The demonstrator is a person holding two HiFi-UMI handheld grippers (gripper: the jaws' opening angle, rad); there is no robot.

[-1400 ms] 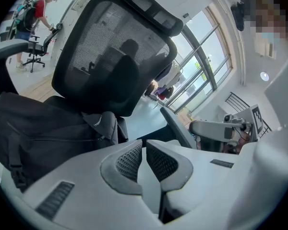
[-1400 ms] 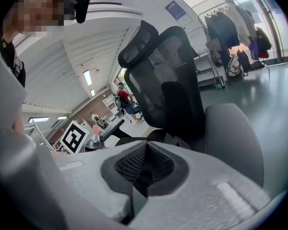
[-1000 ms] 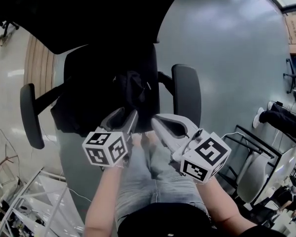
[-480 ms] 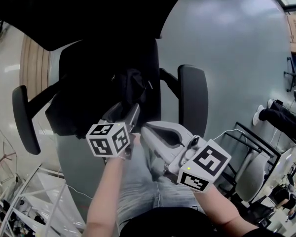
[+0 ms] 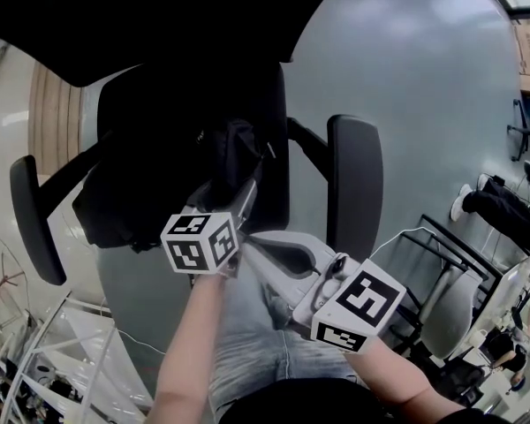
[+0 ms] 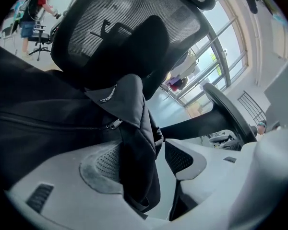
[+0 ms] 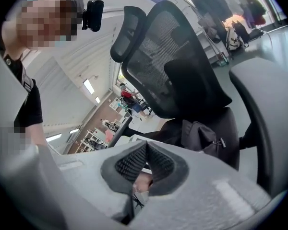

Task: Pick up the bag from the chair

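Note:
A black bag lies slumped on the seat of a black office chair. In the left gripper view a raised fold of the bag stands between the two grey jaws, resting against the left pad, with a gap to the right pad. My left gripper is open at the bag's near edge. My right gripper is shut with nothing in it, held just behind the left one and short of the seat. From the right gripper the bag shows ahead on the seat.
The chair's armrests flank the seat, and its mesh backrest rises behind the bag. My jeans-clad legs are below the grippers. A seated person's legs, metal racks and a white frame stand around.
The left gripper has pushed forward to the bag. The right gripper has swung left and closer to the left one.

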